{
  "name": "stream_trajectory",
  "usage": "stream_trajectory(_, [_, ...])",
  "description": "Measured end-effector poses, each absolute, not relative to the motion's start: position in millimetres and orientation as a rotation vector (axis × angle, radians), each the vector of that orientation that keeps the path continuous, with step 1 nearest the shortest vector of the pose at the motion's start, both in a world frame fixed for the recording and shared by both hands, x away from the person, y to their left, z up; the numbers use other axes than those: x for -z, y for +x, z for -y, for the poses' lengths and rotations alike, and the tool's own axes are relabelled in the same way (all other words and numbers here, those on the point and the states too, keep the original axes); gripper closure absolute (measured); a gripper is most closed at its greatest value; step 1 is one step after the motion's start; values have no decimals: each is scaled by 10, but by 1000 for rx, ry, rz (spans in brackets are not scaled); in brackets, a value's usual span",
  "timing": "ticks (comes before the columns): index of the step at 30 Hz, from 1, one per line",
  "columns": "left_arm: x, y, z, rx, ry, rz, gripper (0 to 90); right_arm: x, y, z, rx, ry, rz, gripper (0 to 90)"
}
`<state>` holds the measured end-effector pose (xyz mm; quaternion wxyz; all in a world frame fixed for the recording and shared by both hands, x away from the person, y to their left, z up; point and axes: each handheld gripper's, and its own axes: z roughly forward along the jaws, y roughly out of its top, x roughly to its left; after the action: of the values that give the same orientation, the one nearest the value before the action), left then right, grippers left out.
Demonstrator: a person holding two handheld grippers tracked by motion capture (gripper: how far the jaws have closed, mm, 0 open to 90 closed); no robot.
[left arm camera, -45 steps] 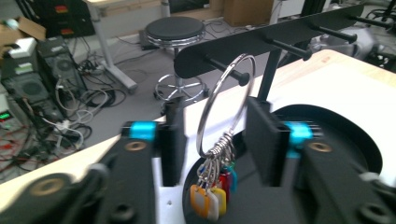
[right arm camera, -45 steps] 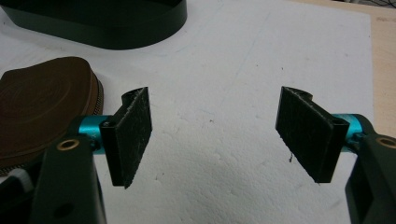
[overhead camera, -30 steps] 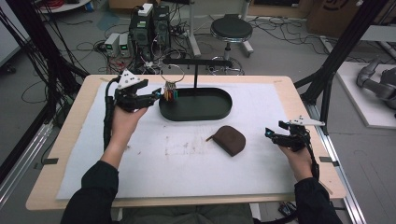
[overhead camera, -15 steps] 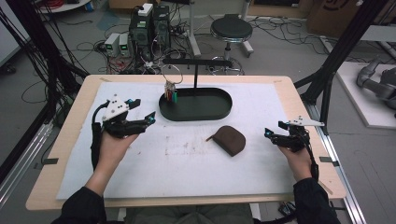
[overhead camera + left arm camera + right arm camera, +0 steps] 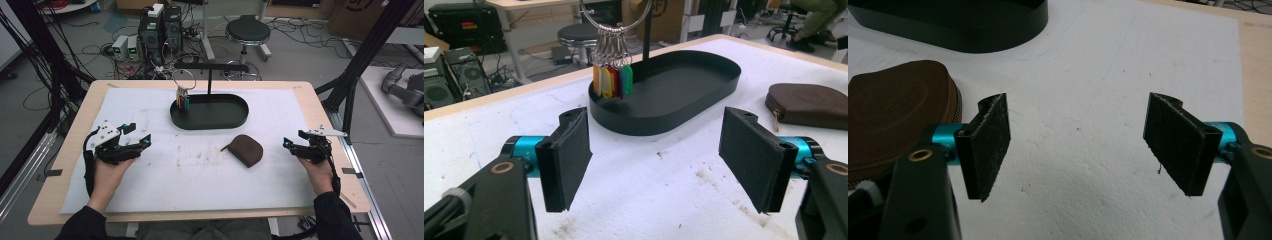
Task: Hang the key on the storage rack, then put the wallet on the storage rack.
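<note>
Left claw [image 5: 131, 141] now sitting low over the near-left table [image 5: 150, 197], pulled back from the key ring [image 5: 183, 93], spread and empty. Right claw [image 5: 296, 141] spread, resting. Beyond, keys hanging on the stand over the black tray [image 5: 210, 122]: hanging looking done.

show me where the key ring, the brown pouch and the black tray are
key ring [image 5: 613, 79], left gripper view, on the coloured tags.
brown pouch [image 5: 246, 149], high view, middle of its top.
black tray [image 5: 237, 121], high view, on its front wall.
</note>
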<state>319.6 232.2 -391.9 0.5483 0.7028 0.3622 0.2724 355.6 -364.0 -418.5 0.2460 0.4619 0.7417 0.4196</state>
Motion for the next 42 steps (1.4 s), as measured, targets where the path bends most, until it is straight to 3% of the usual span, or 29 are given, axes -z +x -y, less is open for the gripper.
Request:
stream_trajectory(24, [4060,3214,-2318,-689,1699,-873,285,4215,3577,3101,-1188,1271,-2150,273])
stream_trajectory(32, [4077,3215,-2306,-693,1711,-879,285,4281,3619,3009,-1212,1295,-2241,406])
stream_trajectory(42, [4095,3221,-2266,-690,1728,-872,287,4373,3688,2991,-1224,1405,-2322,457])
